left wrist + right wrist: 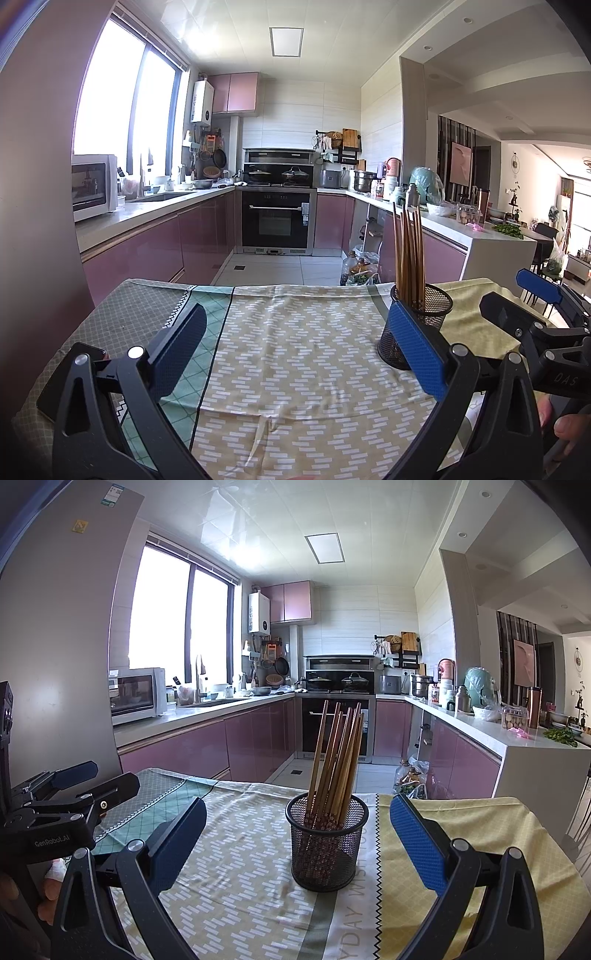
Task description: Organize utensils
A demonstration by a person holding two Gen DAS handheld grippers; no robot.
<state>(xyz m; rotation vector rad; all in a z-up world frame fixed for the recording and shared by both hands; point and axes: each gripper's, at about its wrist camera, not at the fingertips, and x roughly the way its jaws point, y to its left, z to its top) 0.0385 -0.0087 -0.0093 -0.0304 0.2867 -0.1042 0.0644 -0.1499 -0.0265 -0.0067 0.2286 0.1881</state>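
Because the mesh cup point(327, 843) of upright chopsticks point(338, 757) stands dead ahead of the right gripper point(297, 845) (wide open, empty), it is nearer than the left gripper point(295, 350), equally spread and empty.

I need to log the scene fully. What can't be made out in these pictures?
- Chopsticks: lower ends blurred behind the mesh holder, so no exact count, right view.
- Holder's base, left view: hidden by the left gripper finger.
- Tablecloth lettering: cut off at the bottom edge.

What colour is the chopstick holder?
Black wire mesh holder; clearest in the right wrist view.
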